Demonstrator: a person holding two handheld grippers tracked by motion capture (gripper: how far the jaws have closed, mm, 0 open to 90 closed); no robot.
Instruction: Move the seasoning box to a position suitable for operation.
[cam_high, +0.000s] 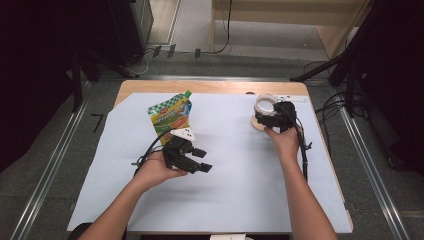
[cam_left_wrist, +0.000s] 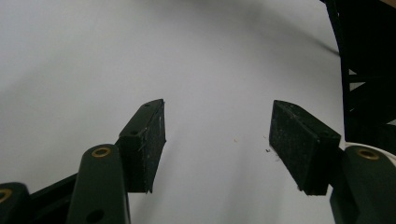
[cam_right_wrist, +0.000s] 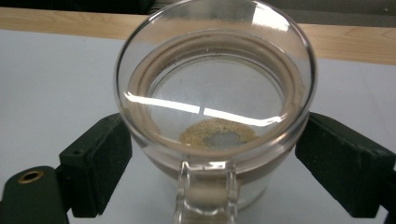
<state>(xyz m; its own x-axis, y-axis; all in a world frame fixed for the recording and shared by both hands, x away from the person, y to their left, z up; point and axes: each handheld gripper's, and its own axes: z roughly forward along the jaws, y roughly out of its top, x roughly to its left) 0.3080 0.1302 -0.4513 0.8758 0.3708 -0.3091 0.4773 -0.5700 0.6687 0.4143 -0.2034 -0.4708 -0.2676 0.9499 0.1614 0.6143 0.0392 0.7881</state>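
A clear glass mug (cam_high: 265, 104) stands at the far right of the table on a round wooden coaster (cam_high: 256, 125). My right gripper (cam_high: 268, 115) holds it from the near side. In the right gripper view the mug (cam_right_wrist: 215, 84) sits between the two black pads (cam_right_wrist: 100, 158), which touch its wall on both sides, with its handle towards the camera and a little brown residue on its bottom. My left gripper (cam_high: 206, 160) hovers over the middle of the paper, open with nothing between its jaws (cam_left_wrist: 217, 135). A green pouch (cam_high: 171, 116) stands just behind it.
A pale blue paper sheet (cam_high: 235, 190) covers most of the wooden table (cam_high: 210, 86). Its near half and its left side are bare paper. Black stands and cables surround the table on the floor.
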